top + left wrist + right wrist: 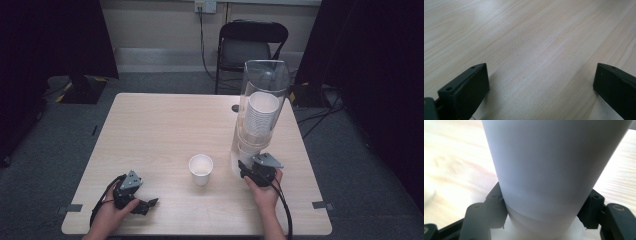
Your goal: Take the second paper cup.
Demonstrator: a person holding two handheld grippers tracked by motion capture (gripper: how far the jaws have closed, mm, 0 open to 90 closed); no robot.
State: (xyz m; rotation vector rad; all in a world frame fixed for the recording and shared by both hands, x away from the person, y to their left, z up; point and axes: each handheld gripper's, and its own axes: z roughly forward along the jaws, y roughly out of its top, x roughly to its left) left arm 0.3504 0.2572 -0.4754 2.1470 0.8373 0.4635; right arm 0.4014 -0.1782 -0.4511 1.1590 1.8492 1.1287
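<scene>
Pale wood grain covers the surface (pixel 150 130), and at its right side stands a clear dispenser (pixel 265 80) holding a stack of white paper cups (pixel 260 117), the lowest cup (pixel 243 156) poking out below the tube's collar. That bottom cup is what the right hand-held gripper (pixel 248 169) is working on: in the right gripper view its jaws sit on either side of the cup (pixel 554 170), pressing against the wall near the lower end, so it is grasping the cup. To do this step well, I would keep the squeeze light, since thin paper will crease or go oval under a hard pinch, and pull straight down along the tube's axis so only one cup slips free and the stack above stays seated. A sideways tug could tip the tall dispenser. The cup looks plain, matte white, slightly tapered, with a faint seam band near the grip. Another white cup (pixel 201 169) stands upright and apart near the middle. The left hand-held gripper (pixel 145 204) rests low at the near left edge, jaws spread wide over bare wood, released.
</scene>
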